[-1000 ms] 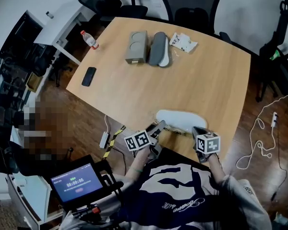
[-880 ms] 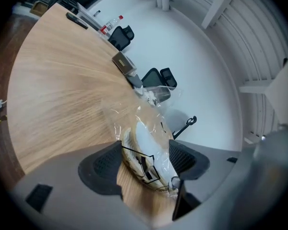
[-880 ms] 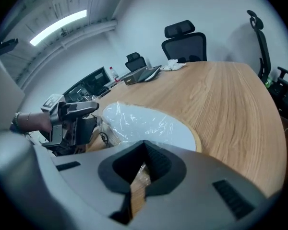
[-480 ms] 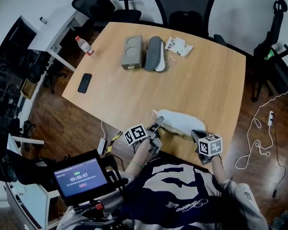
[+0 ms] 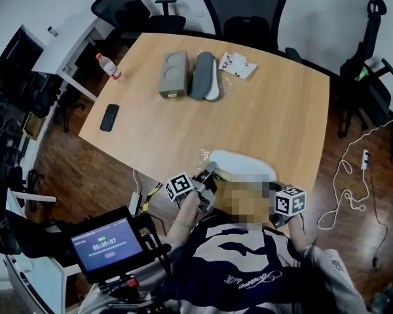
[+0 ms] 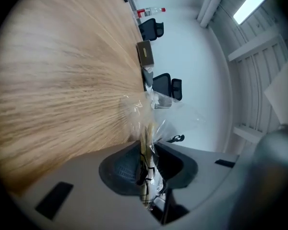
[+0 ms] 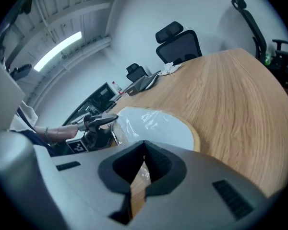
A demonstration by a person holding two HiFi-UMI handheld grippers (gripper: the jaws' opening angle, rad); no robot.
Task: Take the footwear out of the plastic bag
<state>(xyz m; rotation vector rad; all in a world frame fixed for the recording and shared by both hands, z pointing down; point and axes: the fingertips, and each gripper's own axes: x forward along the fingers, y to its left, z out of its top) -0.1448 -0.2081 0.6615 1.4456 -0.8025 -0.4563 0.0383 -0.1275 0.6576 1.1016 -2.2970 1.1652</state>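
1 white piece of footwear (image 5: 249, 167) lies inside a clear plastic bag (image 5: 208, 157) at the near edge of the wooden bench (image 5: 275, 110), close in front of the person. The footwear has a long oval shape and lies flat. The film of the bag covers it and shines in the right tongs view.

The left tongs (image 6: 146, 145) are at the left end of the bag. Their jaws have just been closing, and now they pinch a crumpled strip of the film between them, so the left tongs grip the bag. The marker cube (image 5: 179, 187) of these tongs is just left of the bag.

The right tongs (image 7: 144, 145) are at the right end of the bag, and their marker cube (image 5: 291, 200) is just right of it. Their jaws are pressed together and the bag lies directly ahead of them. I cannot tell if any film is caught between them.

Far beyond the bag, on the other side of the bench, 1 grey box (image 5: 172, 74) and 1 grey slipper (image 5: 205, 76) lie side by side. 1 small white packet (image 5: 238, 64) is just right of them. Far to the left of the bag are 1 black phone (image 5: 109, 117) and 1 bottle (image 5: 107, 65), near the left edge of the bench. Further beyond the bag, behind the bench, stands 1 black office chair (image 5: 247, 12). Nearer than the bag and to its left, 1 small screen (image 5: 107, 244) is lit.
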